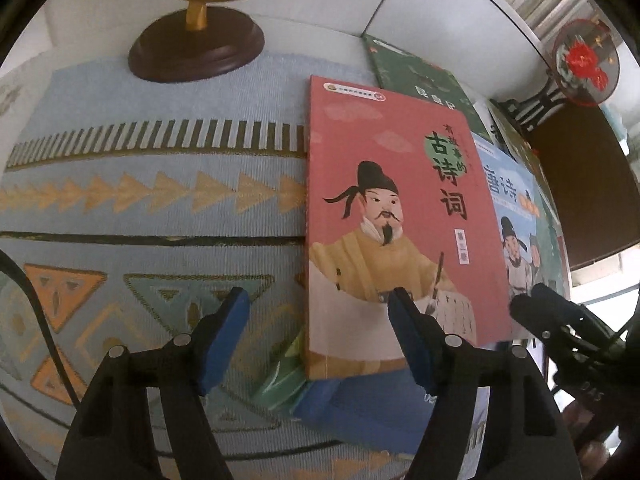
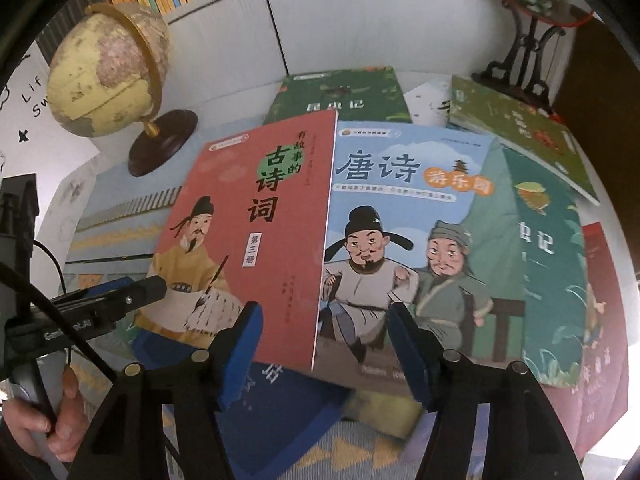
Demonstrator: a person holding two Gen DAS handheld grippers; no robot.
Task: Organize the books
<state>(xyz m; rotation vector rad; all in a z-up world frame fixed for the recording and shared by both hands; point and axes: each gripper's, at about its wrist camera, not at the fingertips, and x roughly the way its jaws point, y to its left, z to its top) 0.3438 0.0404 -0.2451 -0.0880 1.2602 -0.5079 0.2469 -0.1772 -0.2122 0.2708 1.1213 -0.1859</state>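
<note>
We are looking at a cream globe standing on a dark round wooden base, sitting at the back of a surface covered by a pale blue woven cloth patterned with orange triangles and dark stripes. We are also seeing a round red-flowered ornament resting upright on a black stand at the far right, beside a white cabinet front.
</note>
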